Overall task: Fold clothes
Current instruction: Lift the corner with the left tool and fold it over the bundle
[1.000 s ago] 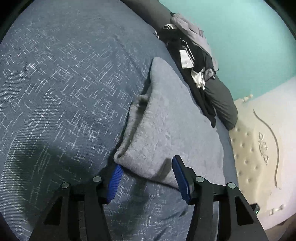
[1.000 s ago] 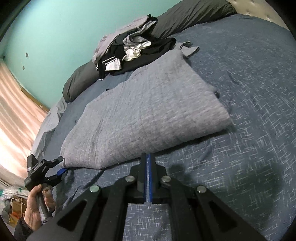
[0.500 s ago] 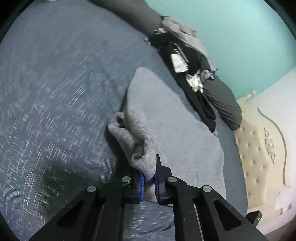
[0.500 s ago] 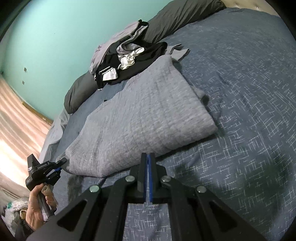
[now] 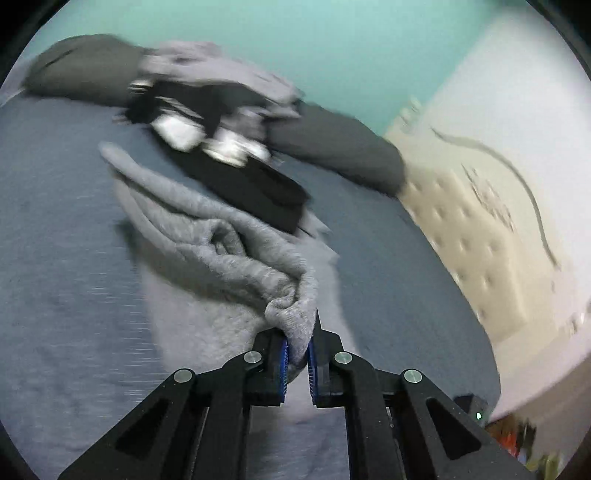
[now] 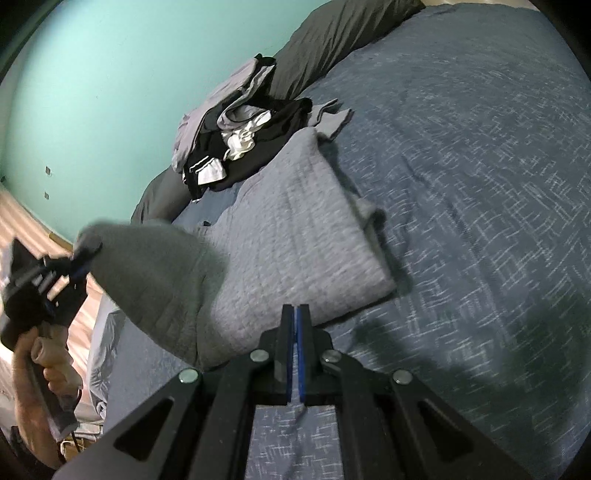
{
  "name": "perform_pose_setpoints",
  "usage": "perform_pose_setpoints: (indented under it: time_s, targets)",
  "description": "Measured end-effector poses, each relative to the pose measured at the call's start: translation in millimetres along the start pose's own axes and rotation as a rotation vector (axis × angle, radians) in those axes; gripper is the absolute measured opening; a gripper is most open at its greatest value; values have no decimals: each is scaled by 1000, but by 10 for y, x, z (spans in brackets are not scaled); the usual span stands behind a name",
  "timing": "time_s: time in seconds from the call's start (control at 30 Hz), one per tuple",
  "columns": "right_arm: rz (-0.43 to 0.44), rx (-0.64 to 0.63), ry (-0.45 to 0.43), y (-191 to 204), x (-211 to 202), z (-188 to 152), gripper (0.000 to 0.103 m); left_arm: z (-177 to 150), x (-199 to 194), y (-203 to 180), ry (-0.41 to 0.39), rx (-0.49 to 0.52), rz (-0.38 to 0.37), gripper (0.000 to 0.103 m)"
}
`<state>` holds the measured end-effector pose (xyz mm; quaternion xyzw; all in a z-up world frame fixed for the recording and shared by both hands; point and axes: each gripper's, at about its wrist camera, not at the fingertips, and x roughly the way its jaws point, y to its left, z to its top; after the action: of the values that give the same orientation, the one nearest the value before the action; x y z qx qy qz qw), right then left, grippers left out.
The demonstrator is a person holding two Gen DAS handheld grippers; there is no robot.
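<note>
A grey knit garment (image 6: pixel 295 229) lies partly folded on the blue bedspread (image 6: pixel 480 184). My left gripper (image 5: pixel 297 343) is shut on one end of the grey garment (image 5: pixel 229 258) and holds that end lifted above the rest. In the right wrist view the left gripper (image 6: pixel 79 258) appears at the left, held by a hand (image 6: pixel 48 362), with the raised flap hanging from it. My right gripper (image 6: pixel 295 321) is shut with nothing between its fingers, just short of the garment's near edge.
A pile of black, white and grey clothes (image 6: pixel 236 140) sits beyond the garment, against dark grey pillows (image 6: pixel 332 33). A teal wall (image 6: pixel 110 74) is behind. A cream tufted headboard (image 5: pixel 480 229) stands at the right in the left wrist view.
The left gripper closed on the garment's end and has lifted it up and over toward the clothes pile. The right gripper stayed shut near the garment's edge.
</note>
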<state>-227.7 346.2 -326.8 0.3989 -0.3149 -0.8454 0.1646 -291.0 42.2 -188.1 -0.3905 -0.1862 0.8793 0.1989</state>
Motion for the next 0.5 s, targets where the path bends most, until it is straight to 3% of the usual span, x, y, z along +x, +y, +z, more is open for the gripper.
perform_pose_setpoints:
  time_s: [0.1, 0.3, 0.5]
  targets:
    - [-3, 20, -6, -83, -29, 51, 0, -163, 529, -429, 96, 81, -19, 8]
    - [-8, 66, -6, -244, -38, 125, 0, -664, 1291, -680, 296, 171, 15, 9]
    - [24, 69, -8, -220, -20, 175, 5, -619, 1057, -677, 266, 166, -9, 17]
